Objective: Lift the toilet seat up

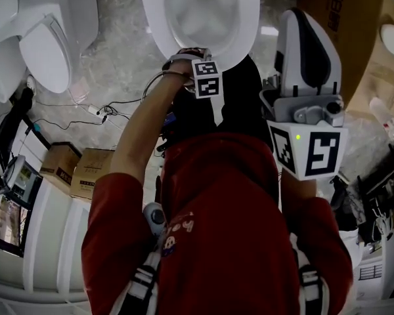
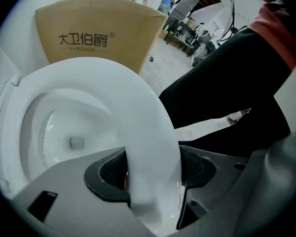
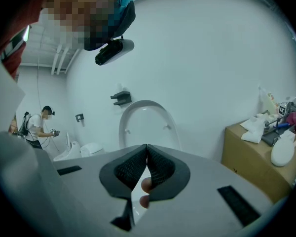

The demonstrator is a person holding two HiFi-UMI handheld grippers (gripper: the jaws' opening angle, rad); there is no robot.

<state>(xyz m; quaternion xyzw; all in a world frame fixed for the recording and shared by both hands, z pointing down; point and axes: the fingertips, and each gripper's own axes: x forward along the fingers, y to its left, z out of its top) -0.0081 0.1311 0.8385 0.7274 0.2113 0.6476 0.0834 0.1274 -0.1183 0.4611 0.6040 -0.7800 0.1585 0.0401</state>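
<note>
In the head view, the left gripper [image 1: 187, 59] reaches down to the near edge of the bowl [image 1: 207, 12], where the white seat [image 1: 159, 38] rings it. The right gripper [image 1: 302, 31] hangs off to the bowl's right and touches nothing. A second toilet [image 1: 49, 38] stands well to the bowl's left. In the left gripper view, the jaws stand wide, one on each side of the seat's front rim, and both pads press on it. The rest of the seat curves away over the bowl, and a brown printed box [image 2: 98, 38] rises behind the bowl. In the right gripper view, the jaws are pressed together at their tips with nothing between them. Beyond them, a lid [image 3: 147, 120] stands upright against the white wall.
</note>
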